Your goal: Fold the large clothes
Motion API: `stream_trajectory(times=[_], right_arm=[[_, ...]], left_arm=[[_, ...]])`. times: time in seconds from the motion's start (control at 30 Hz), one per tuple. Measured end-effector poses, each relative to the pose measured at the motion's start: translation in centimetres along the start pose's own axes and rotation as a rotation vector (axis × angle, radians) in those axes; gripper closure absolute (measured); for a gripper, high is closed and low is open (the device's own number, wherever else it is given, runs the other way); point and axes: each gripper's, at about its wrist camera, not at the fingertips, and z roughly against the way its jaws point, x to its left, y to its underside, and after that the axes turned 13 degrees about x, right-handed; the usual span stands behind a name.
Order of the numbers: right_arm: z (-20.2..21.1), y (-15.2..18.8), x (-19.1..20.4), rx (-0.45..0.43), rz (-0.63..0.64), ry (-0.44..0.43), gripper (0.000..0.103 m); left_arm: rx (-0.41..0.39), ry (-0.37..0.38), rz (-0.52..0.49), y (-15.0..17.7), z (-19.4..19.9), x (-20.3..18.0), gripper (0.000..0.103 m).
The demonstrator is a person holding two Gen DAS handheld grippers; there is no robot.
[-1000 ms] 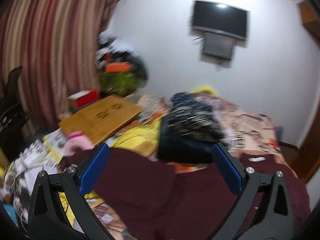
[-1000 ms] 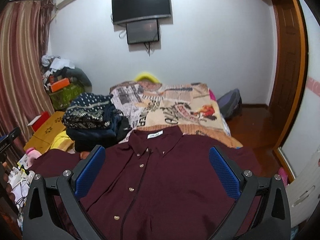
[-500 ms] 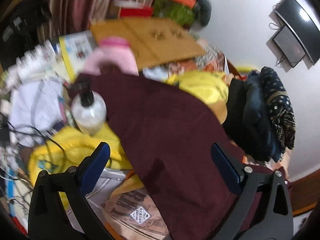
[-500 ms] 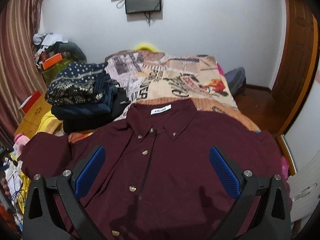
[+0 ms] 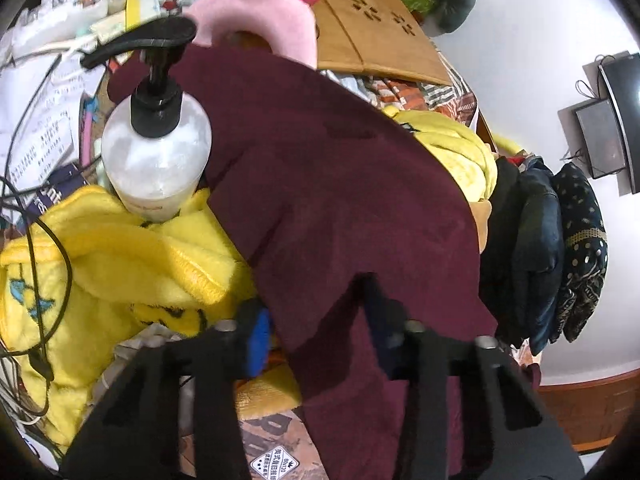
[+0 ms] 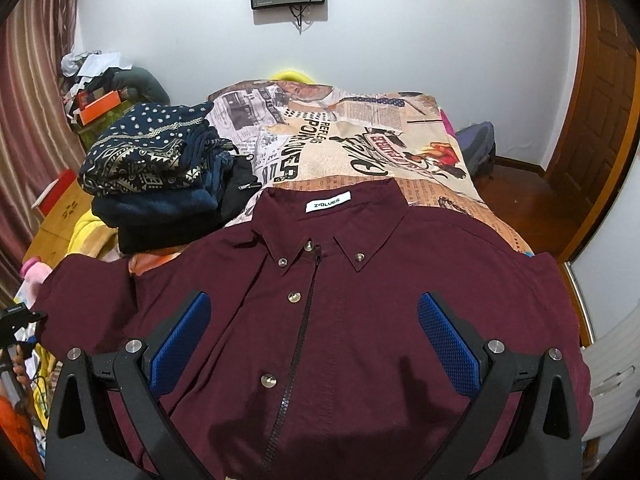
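Beside the pump bottle (image 5: pixel 156 152), the left gripper (image 5: pixel 320 320) has dropped and is closing on the shirt (image 6: pixel 360 320) sleeve (image 5: pixel 320 200), starting a fold; the right gripper (image 6: pixel 314 344) hovers spread.

- A bed covered with a beige newspaper-print sheet (image 6: pixel 360 136) carries everything.
- A dark maroon button-up shirt (image 6: pixel 360 320) lies flat, front up, across the bed's near end, collar toward the far end.
- A stack of folded dark navy patterned clothes (image 6: pixel 160 172) sits by the bed's left edge.
- A fluffy yellow blanket (image 5: pixel 120 256) lies bunched at the left edge, under the shirt's sleeve (image 5: pixel 320 152).
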Motion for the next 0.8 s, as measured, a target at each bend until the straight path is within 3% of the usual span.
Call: stream_trajectory(times=[0.13,0.3,0.63,0.8], right_arm=[[0.6,0.1,-0.3,-0.004,-0.005,-0.033,0.0],[1.6,0.4,-0.3,-0.024,0.014,-0.038,0.0],[3.1,1.2,-2.0,-0.054,0.026,-0.034,0.0],[3.7,2.1,-2.9,-0.062,0.03,-0.032,0.0]], left_arm=[[-0.107,-0.137,-0.123,1.0,1.1,-3.1,0.091],[-0.236,-0.253,-0.33,3.5,3.8,-9.2,0.094],[-0.353,-0.149,-0.629,10.1,8.6,-20.6,0.099],[-0.319,-0.102,-0.807,15.4,8.0,-25.2,0.099]])
